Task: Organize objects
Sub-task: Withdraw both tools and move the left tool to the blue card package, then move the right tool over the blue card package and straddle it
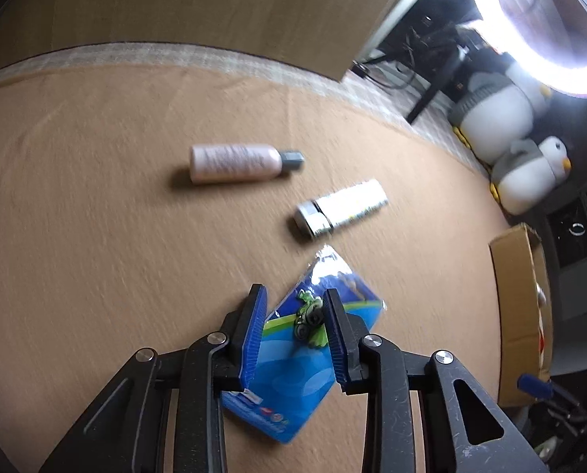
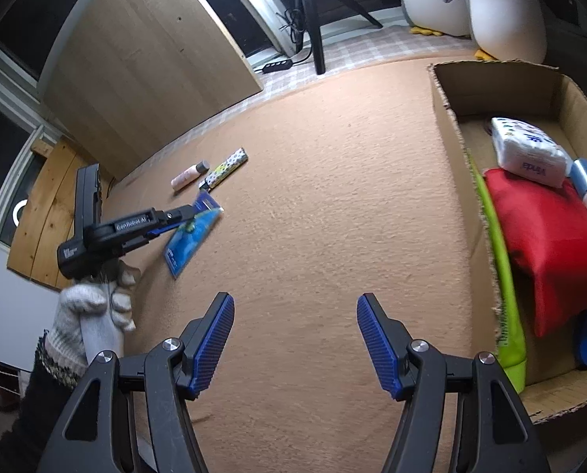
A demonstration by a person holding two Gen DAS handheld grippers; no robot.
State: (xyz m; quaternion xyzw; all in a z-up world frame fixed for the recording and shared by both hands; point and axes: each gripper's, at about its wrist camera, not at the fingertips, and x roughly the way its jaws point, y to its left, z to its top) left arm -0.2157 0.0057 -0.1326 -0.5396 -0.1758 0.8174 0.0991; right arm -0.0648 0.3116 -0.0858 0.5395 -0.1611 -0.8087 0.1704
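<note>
Surface: tan carpet (image 2: 325, 181), with the cardboard box (image 2: 447, 90) at its right edge, already holding a red bag (image 2: 545, 244), a tissue pack (image 2: 526, 153) and a green tube (image 2: 506, 299).
Thing in hand: blue packet (image 1: 289, 358), flat on the carpet, lying slantwise under your left gripper (image 1: 293, 315).
Left fingers: partly spread, one on each side of the packet; whether the pads already press it I can't quite tell, as the view is blurred.
Right gripper (image 2: 295, 339): fingers spread wide with nothing between them, hovering over bare carpet beside the box.
Left behind: pink bottle (image 1: 234, 163) and white tube (image 1: 340, 207), both lying just beyond the packet.
How to grip: the packet is thin and slippery, so you'll want the pads low, across its narrow width, and square to its edges rather than on a corner.
Watch for: the raised green toy (image 1: 311, 317) in the blister; pinch beside it, not on it.
Then: lift straight before you swing towards the box, so the packet doesn't drag.
Right hand: keep it clear of the box mouth.
</note>
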